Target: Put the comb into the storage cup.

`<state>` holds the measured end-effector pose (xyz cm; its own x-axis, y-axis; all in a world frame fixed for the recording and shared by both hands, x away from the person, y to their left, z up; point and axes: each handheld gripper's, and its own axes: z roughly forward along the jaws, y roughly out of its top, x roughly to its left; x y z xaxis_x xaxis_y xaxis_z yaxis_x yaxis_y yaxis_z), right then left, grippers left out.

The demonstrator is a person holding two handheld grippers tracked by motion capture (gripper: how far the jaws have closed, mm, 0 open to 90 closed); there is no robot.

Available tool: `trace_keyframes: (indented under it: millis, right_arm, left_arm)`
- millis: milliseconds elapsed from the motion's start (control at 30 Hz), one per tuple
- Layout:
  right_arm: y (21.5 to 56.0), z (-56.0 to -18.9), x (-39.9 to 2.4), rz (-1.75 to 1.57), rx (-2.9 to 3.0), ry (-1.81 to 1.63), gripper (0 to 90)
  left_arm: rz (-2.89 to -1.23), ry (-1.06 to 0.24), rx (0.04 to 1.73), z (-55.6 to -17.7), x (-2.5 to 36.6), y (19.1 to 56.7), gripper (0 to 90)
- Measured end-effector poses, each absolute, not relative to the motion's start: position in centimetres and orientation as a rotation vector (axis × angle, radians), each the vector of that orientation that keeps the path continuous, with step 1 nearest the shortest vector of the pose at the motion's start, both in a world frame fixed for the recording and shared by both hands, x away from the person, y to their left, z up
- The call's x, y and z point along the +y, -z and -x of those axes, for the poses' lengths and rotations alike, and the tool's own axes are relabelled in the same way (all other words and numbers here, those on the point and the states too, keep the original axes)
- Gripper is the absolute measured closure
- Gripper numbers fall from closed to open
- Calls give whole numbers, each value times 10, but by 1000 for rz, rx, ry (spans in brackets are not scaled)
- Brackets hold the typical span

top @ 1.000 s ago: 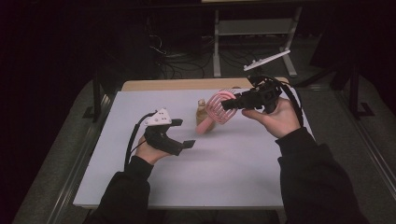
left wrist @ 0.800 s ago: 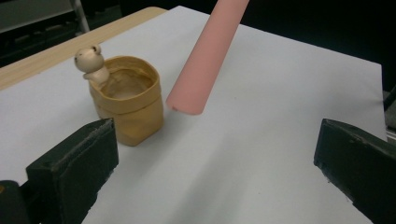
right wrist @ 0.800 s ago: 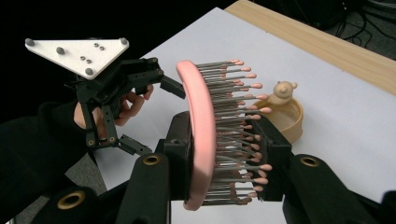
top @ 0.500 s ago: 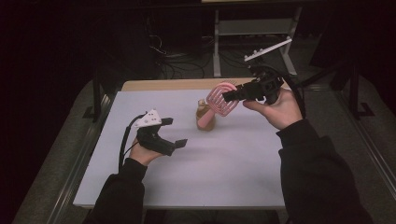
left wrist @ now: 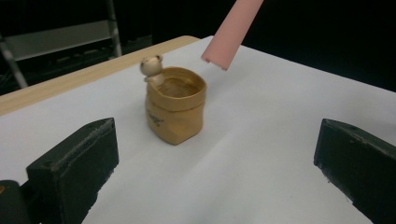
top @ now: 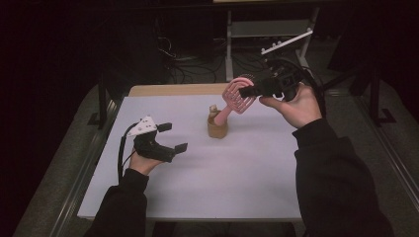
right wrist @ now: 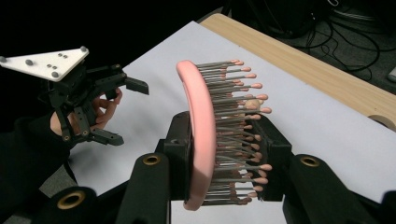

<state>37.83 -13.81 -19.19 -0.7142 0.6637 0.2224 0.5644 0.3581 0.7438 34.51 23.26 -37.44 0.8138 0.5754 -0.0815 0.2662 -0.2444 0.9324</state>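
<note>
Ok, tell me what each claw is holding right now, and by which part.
The right claw clamps the pink hairbrush by its head, across back and bristles. The left claw is open and holds nothing.

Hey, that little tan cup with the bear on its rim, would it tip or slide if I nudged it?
The tan cup looks small and probably light, so a nudge would likely slide it on the smooth white table. Its base seems about as broad as its mouth, so tipping looks less likely. The bear figure on one side may weight it slightly that way.
</note>
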Motion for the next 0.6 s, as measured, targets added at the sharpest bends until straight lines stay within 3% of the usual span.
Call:
trace_keyframes:
  millis: [600]
  right_arm:
    - [191,-408,-138,-1175,2461,-1276,626]
  left_arm:
    - [-1749,-480,718,-333,275,388,0]
